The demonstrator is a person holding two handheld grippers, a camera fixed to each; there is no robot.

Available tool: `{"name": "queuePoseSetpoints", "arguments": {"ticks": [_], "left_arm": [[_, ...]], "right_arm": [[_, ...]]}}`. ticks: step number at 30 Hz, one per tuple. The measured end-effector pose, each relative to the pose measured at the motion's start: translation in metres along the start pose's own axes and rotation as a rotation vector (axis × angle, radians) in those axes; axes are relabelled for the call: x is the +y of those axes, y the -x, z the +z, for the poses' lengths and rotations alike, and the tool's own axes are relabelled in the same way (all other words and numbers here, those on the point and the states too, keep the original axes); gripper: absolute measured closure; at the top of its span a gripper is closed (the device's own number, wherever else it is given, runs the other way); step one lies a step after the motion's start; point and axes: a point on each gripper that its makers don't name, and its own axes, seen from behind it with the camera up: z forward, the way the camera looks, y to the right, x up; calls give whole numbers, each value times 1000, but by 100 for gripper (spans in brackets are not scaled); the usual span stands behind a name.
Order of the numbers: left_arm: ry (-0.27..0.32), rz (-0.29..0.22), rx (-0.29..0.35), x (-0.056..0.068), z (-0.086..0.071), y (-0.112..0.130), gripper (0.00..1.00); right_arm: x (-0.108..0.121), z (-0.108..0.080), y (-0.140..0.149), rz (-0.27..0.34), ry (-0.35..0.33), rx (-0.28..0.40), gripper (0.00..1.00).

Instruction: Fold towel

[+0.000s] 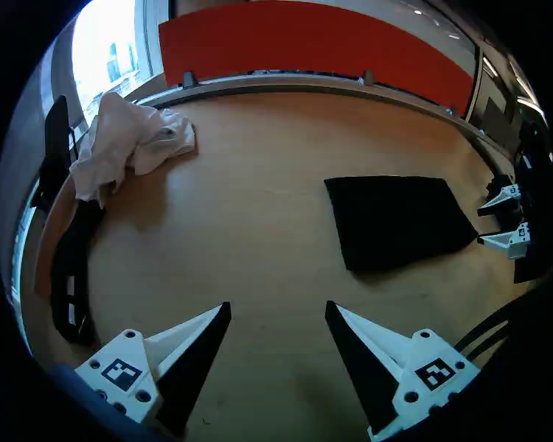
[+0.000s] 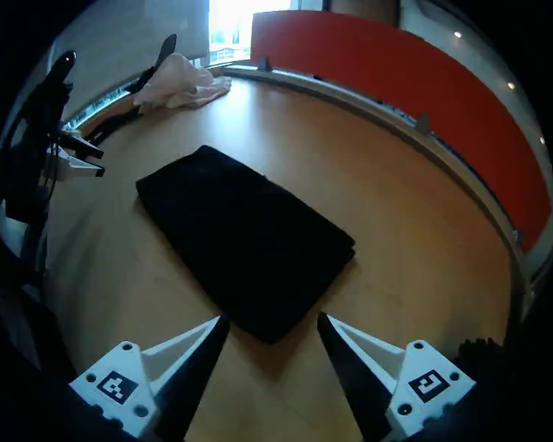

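Seen in the right gripper view: a black towel (image 2: 243,239), already folded into a flat, thick oblong, lying aslant on the wooden table (image 2: 424,258). Deep even black, matte, no pattern to be made out. Stacked layers visible along the right side and at the near end. Corners fairly square, top smooth with only faint creases. Near corner just ahead of the right gripper (image 2: 273,328), showing in the gap between its fingertips. Fingers spread wide, gripping nothing; whether touching the cloth, cannot tell.

In the left gripper view: the towel right of centre, a dark four-sided patch flat on the wood. Far edge straight, near right corner a little rounded. Well apart from the left gripper (image 1: 276,317), likewise spread wide, with bare table between the fingers and clamped on nothing. Just beside the towel's right edge, the right gripper, fingertips pointing toward it; contact not clear.

At the far left of the table, a crumpled white cloth (image 1: 133,140), heaped and unfolded, well apart from the towel. Behind the table's far edge, a red panel (image 1: 313,44). At the far left, a bright window (image 1: 103,51).
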Motion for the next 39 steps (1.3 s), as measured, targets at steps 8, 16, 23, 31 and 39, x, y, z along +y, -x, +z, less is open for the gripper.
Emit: {"name": "queuePoseSetpoints", "arguments": {"ticks": [8, 16, 23, 31, 39], "left_arm": [[-18, -20, -8, -12, -10, 13, 4], [-28, -26, -15, -20, -15, 22, 5], [-29, -29, -20, -21, -17, 26, 5], [-31, -28, -26, -22, -17, 30, 5], [-35, -27, -31, -24, -17, 32, 5]], "right_arm": [[-7, 5, 13, -19, -34, -43, 32], [-6, 6, 19, -16, -41, -57, 46], [-3, 10, 24, -17, -39, -71, 59], [-3, 13, 23, -24, -44, -68, 70], [-4, 12, 20, -17, -55, -55, 89]]}}
